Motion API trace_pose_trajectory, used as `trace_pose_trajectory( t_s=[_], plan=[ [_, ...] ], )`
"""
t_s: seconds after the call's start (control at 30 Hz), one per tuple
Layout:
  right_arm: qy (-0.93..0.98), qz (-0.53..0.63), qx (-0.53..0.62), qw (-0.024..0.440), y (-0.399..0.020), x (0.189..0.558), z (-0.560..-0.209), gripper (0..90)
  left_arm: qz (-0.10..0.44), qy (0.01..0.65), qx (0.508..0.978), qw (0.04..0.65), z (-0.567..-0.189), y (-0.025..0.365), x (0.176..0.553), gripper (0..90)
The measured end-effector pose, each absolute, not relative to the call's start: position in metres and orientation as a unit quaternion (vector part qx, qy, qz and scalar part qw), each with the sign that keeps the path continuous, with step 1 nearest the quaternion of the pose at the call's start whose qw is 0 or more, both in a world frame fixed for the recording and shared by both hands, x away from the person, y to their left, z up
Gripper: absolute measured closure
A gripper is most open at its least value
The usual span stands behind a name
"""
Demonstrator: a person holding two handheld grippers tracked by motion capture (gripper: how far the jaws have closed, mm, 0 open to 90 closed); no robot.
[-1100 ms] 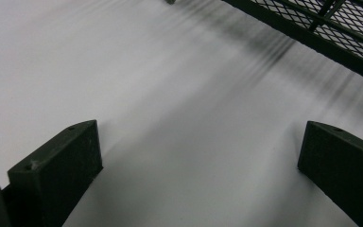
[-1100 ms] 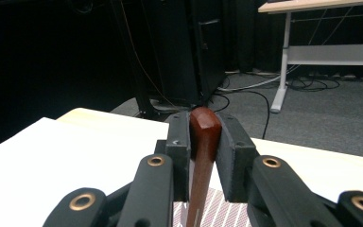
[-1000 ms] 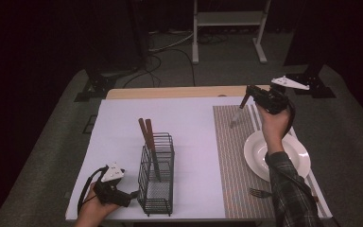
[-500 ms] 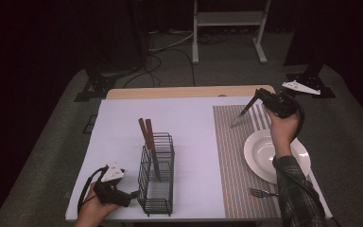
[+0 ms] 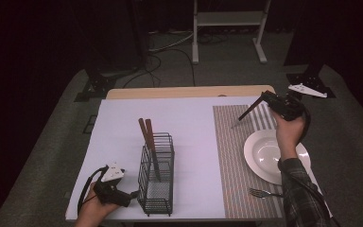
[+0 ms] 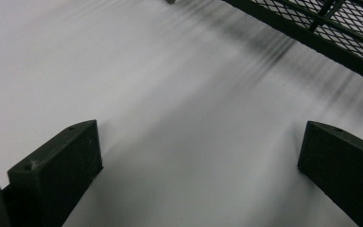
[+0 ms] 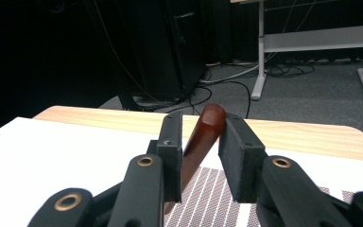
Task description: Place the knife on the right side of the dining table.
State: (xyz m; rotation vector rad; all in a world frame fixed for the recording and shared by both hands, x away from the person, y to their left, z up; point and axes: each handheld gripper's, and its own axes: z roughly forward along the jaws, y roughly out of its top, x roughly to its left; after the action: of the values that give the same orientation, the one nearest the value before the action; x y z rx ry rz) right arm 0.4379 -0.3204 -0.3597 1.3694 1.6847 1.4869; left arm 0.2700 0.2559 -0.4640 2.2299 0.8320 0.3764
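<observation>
My right gripper [image 5: 265,96] is at the far right of the table, over the back of the striped placemat [image 5: 231,161]. Between its jaws is a brown-handled utensil [image 5: 248,110] that slants down to the left, its tip at the mat. In the right gripper view the handle [image 7: 196,151] stands askew between the pads of the gripper [image 7: 199,124], touching both. These jaws have just been opening a little. My left gripper [image 5: 133,194] rests open on the white table beside the black wire basket [image 5: 157,189], with nothing between its jaws [image 6: 198,137].
Two wooden-handled utensils [image 5: 146,135] stand in the basket, whose mesh [image 6: 340,28] is just ahead of the left jaws. A white plate [image 5: 264,153] lies on the placemat with a fork [image 5: 264,193] in front of it. Dark floor surrounds the table.
My right hand has shifted to the right with the utensil, which keeps its tip near the same spot on the mat. The left hand has stayed put.
</observation>
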Motion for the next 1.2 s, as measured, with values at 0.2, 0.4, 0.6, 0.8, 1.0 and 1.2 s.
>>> trace_pose_trajectory(
  t_s=[0.2,0.4,0.6,0.8,1.0,1.2],
  plan=[
    [0.617,0.546,0.508,0.251,-0.325,0.439,-0.362,68.1,0.146,0.322,0.864,0.358,-0.464,0.256,0.270,0.0],
    [0.615,0.542,0.516,0.250,-0.329,0.443,-0.366,67.3,0.146,0.322,0.864,0.358,-0.464,0.256,0.270,0.0],
    [0.614,0.539,0.520,0.248,-0.332,0.445,-0.368,65.0,0.146,0.322,0.864,0.358,-0.464,0.256,0.270,0.0],
    [0.614,0.537,0.525,0.243,-0.335,0.447,-0.371,59.3,0.146,0.322,0.864,0.358,-0.464,0.256,0.270,0.0],
    [0.607,0.535,0.538,0.237,-0.341,0.448,-0.378,54.2,0.146,0.322,0.864,0.358,-0.464,0.256,0.270,0.0],
    [0.603,0.533,0.546,0.233,-0.347,0.448,-0.383,52.3,0.146,0.322,0.864,0.358,-0.464,0.256,0.270,0.0]
  ],
)
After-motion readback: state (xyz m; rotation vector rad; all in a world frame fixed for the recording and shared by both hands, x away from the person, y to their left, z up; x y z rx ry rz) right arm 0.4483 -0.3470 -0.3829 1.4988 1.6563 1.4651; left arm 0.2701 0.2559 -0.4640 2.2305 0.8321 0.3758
